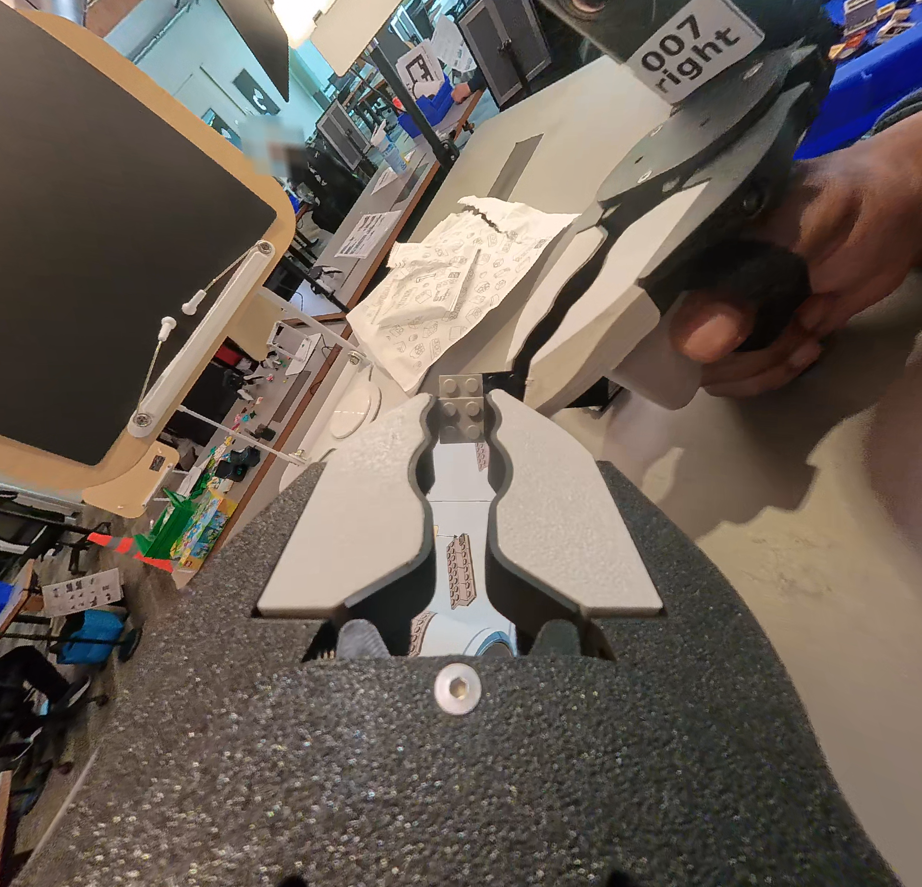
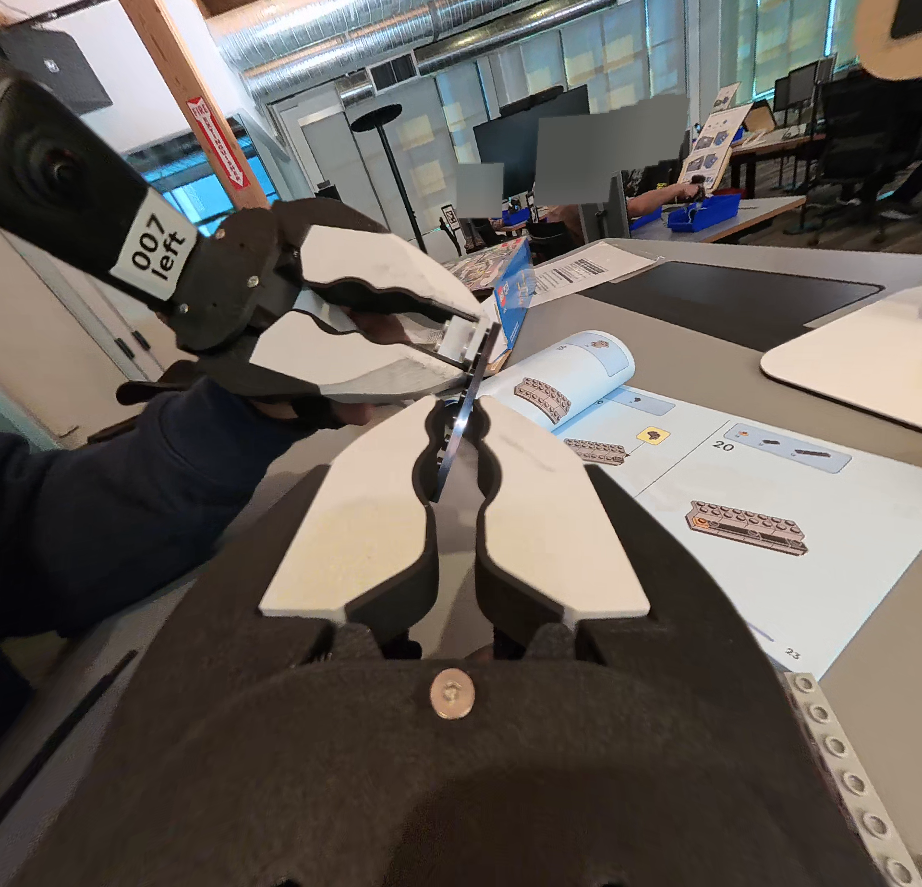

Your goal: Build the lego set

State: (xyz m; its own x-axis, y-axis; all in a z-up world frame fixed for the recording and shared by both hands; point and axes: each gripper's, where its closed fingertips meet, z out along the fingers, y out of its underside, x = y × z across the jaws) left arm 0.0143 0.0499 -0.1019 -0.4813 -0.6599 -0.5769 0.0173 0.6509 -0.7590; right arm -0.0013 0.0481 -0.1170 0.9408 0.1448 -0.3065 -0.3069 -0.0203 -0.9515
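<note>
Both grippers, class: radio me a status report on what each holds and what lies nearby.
Left gripper shut on grey studded brick. Right gripper clamps thin dark plate, edge-on, meeting that brick. Open instruction booklet on table beneath; nothing blocking.

An open instruction booklet (image 2: 698, 469) lies on the grey table (image 2: 748, 324) near a blue box (image 2: 516, 299)

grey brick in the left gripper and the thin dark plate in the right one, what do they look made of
Grey brick: looks like moulded hard plastic with a smooth, slightly matte finish; crisp round studs and sharp edges suggest it. Thin dark plate: likely the same plastic but glossier; its flat face throws a bright streak of light, and small studs line one side. Seen nearly edge-on, so less certain.
</note>
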